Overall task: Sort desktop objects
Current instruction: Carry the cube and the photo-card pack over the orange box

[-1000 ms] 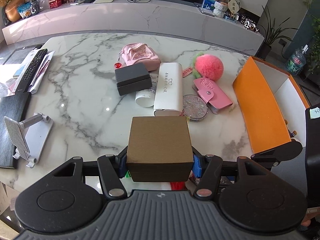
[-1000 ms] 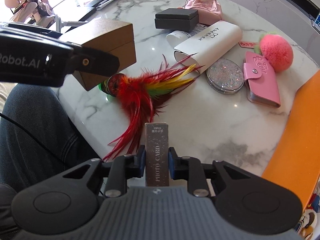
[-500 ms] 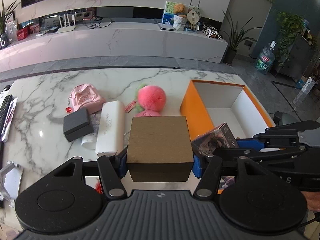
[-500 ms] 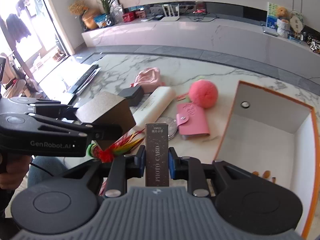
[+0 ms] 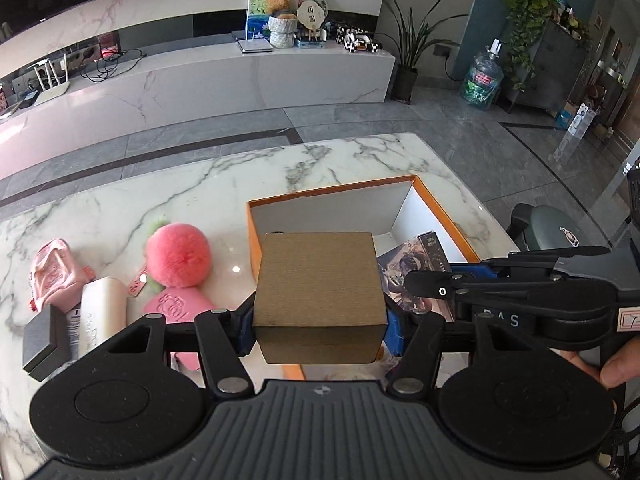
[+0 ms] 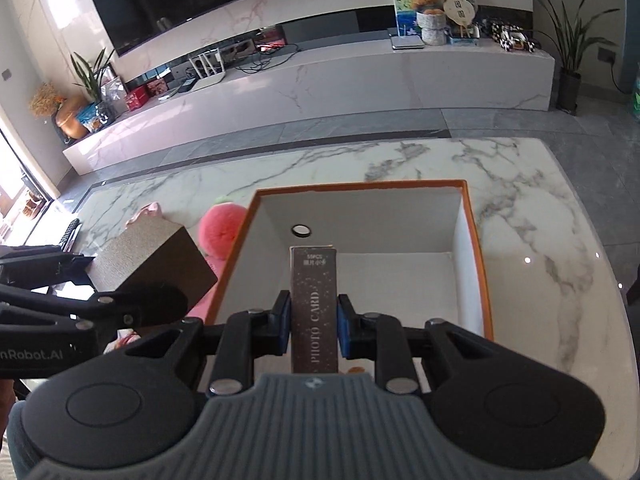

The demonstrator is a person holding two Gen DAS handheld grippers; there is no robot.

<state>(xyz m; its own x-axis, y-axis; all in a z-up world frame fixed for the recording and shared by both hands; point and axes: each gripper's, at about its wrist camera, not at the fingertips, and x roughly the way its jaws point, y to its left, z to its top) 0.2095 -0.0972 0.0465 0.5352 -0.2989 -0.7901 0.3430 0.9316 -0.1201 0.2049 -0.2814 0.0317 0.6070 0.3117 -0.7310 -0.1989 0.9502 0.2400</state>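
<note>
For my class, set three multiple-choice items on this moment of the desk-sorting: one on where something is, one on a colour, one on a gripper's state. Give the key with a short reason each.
1. Where is the pink pompom?
A. inside the open box
B. on the marble table, left of the open box
C. on the floor

2. What colour is the outside of the open box?
A. orange
B. green
C. black

3. What is the right gripper doing?
A. standing open with nothing between its pads
B. shut on the photo card pack
C. shut on the brown box

Key:
1 B, the pompom lies on the marble beside the box's left wall.
2 A, its rim and outer wall are orange, its inside white.
3 B, the blue pads press both sides of the pack; the brown box is in the left gripper.
</note>
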